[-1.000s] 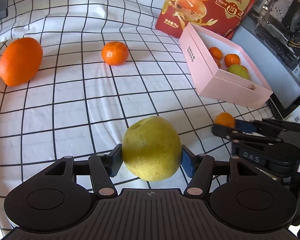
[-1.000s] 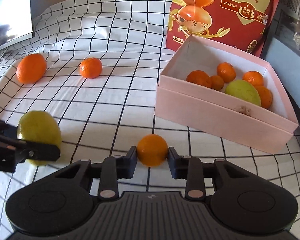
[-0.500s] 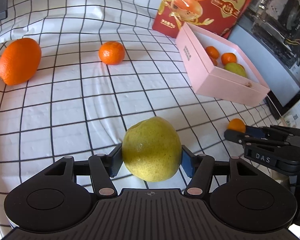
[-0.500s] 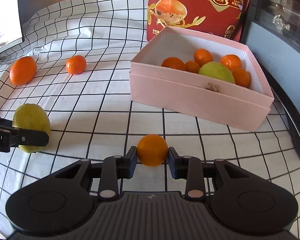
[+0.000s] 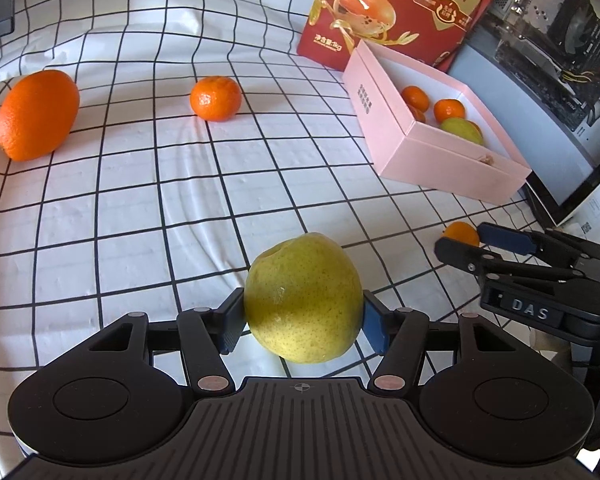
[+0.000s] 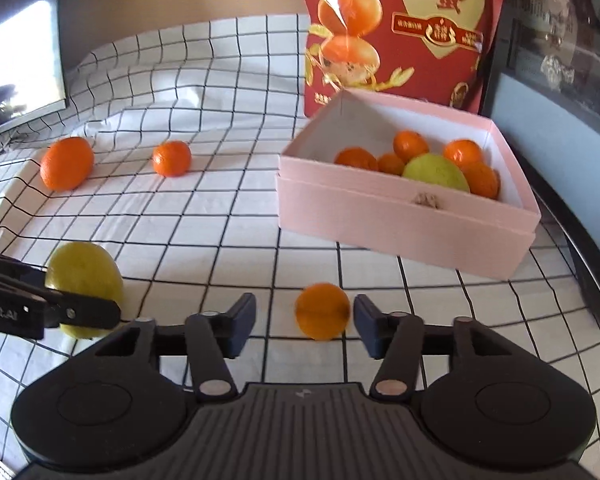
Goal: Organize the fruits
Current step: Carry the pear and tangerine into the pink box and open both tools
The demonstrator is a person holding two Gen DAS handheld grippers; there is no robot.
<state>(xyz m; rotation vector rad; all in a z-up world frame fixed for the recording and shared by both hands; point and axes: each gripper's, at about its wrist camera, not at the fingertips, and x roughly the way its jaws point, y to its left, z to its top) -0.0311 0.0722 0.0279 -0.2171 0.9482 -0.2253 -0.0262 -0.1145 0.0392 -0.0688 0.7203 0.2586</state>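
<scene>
1. Pink box (image 6: 404,228) w/ fruit sat before red bag (image 6: 396,32); big orange (image 5: 38,114) & mandarin (image 5: 216,98) loose on checked cloth (image 5: 140,200).
2. Left gripper (image 5: 303,322) clamped yellow-green pear (image 5: 303,298).
3. Right gripper (image 6: 305,322) pads were just opening, clear of small orange (image 6: 322,311) between them, short of box.

Checked cloth (image 5: 140,208) under pink box (image 5: 440,152)

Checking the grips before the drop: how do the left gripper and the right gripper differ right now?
The left gripper is clamped on the pear; the right gripper has just been opening, and its pads stand clear of the small orange between them. The pear fills the left gripper's wide gap; the orange sits loose, off centre, in the right gripper's. Both point toward the pink box.
</scene>
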